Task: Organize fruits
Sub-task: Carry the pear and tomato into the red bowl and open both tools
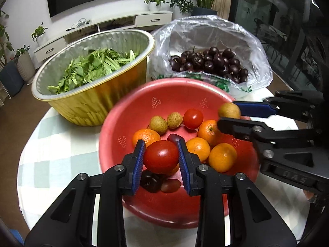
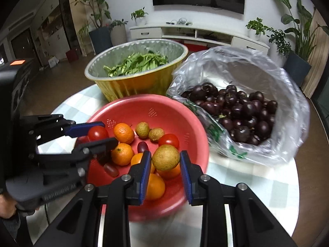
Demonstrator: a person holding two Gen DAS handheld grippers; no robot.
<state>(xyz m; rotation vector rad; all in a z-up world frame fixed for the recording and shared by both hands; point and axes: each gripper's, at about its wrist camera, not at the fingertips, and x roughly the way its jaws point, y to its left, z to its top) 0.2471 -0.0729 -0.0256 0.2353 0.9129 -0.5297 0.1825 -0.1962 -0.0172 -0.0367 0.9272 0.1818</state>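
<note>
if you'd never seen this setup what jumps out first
Both grippers hover over the red colander with fruit pinched: the left gripper holds a red tomato, the right gripper a tan longan. Behind stand a gold foil bowl of greens on the left and a plastic bag of dark cherries on the right.

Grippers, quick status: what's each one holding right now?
Left gripper: shut on a red tomato, above the red colander.
Right gripper: shut on a tan longan, over the same colander.

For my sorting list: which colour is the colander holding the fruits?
The colander is pinkish red, seen best in the right wrist view.
</note>
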